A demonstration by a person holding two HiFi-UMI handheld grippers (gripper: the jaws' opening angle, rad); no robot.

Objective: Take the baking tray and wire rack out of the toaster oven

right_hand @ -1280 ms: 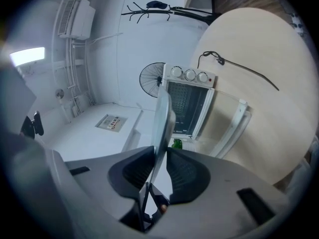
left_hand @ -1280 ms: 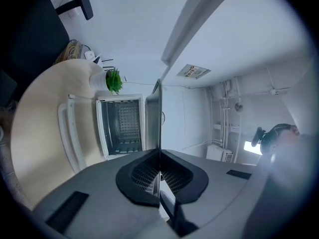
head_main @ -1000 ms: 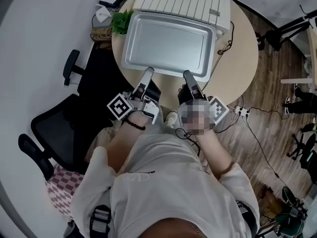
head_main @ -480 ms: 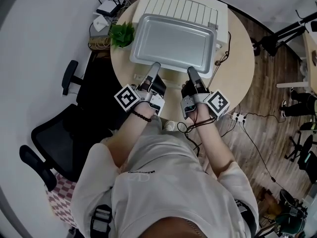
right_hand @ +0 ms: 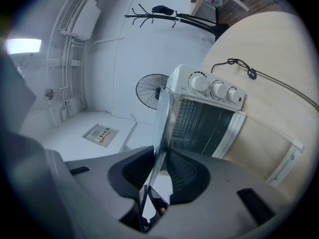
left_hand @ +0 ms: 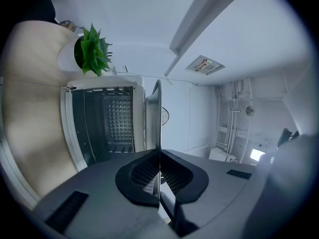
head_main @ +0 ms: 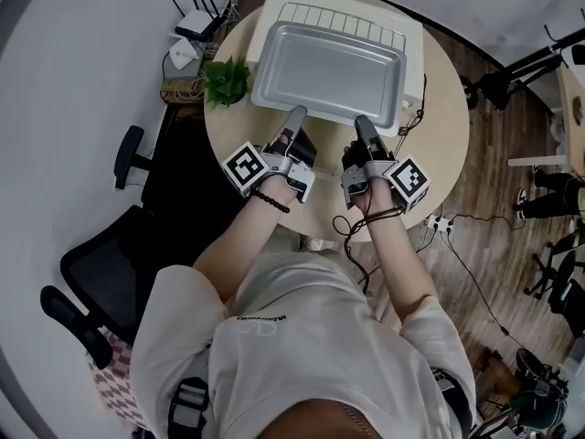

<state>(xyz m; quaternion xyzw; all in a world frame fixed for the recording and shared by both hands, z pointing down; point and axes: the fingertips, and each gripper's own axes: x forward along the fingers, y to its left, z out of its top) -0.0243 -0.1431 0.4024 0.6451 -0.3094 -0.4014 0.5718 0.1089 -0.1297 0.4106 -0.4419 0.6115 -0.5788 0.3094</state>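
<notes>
Baking tray point(head_main: 329, 67) removal looks like the step in hand, with the wire rack to follow. The round, pale surface point(head_main: 443, 108) carries the white toaster oven point(head_main: 338, 16), whose door hangs open toward the person; both tool views look into its dark cavity, and I cannot pick out a rack in there for certain. The tray is clear of the oven, held roughly level in the air above it and hiding most of its slatted top in the head view. 2 tools hold it by its near long rim: the left tool point(head_main: 295, 117) has its jaws pressed together on the thin metal edge, and the right tool point(head_main: 363, 124) is clamped on the same rim further along, with its jaws a little wider. A small potted plant point(head_main: 226, 79) stands just beside the oven's left side. As I judge it, the next move calls for both hands to keep the tray level, set it down on bare surface, then release together.
</notes>
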